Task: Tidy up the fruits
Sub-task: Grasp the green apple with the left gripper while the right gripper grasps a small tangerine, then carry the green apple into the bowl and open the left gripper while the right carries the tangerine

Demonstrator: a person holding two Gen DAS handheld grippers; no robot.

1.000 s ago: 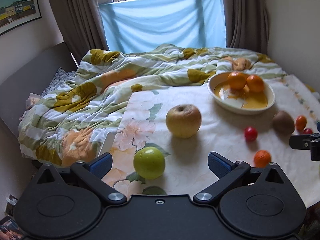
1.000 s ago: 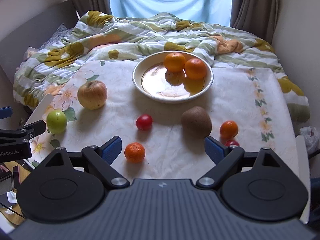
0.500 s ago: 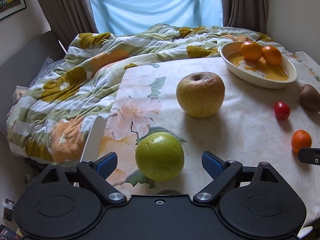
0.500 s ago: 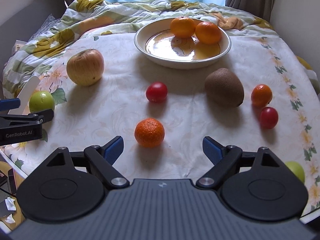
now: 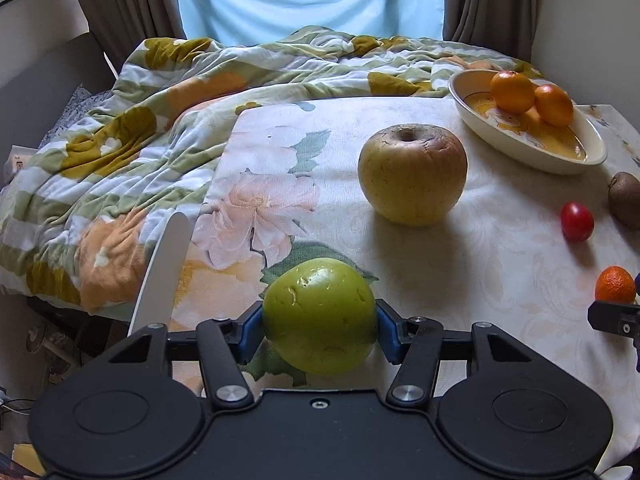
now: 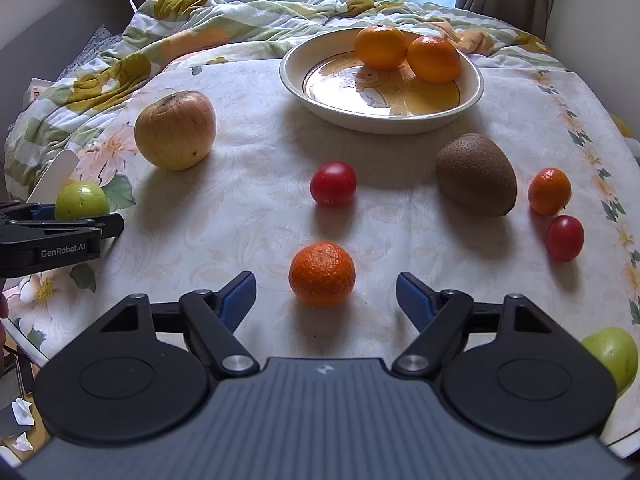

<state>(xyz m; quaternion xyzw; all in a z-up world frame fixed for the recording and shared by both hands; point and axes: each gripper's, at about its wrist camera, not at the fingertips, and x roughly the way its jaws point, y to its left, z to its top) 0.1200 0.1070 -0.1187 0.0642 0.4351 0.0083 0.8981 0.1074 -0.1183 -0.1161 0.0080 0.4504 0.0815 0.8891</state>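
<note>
— What does the left wrist view show?

— The left gripper point(image 5: 320, 330) has its blue pads pressed on either side of the green apple point(image 5: 320, 316), clamped on it at the near left corner of the table point(image 5: 500, 264). Just beyond stands the big yellow apple point(image 5: 412, 174), directly ahead on the flowered cloth. The bowl point(image 5: 560, 156) sits further right with two oranges point(image 5: 512, 86) touching each other inside. A red tomato point(image 5: 577, 222), the edge of the kiwi point(image 5: 626, 200) and a small mandarin point(image 5: 615, 285) lie at the right, and a piece of the right gripper point(image 5: 616, 318) pokes in beside the mandarin. A rumpled quilt point(image 5: 140, 140) is heaped past the table's far and left edges.

— And the right wrist view?

— The right gripper point(image 6: 325, 294) has its fingers spread wide, holding nothing. The mandarin point(image 6: 322, 273) lies on the cloth just ahead of the gap, between the two tips but touching neither. Behind it is a tomato point(image 6: 333, 183), then the bowl point(image 6: 380, 120) with both oranges point(image 6: 380, 47) at its far side. The kiwi point(image 6: 475, 174) stands to the right, with a second mandarin point(image 6: 549, 191) and second tomato point(image 6: 565, 238) near it. Another green apple point(image 6: 612, 354) peeks out at the lower right, partly hidden by the gripper body.

— Anything at the left?

— The yellow apple point(image 6: 175, 130), and the left gripper point(image 6: 60, 234) closed around the green apple point(image 6: 82, 201) at the table edge.
</note>
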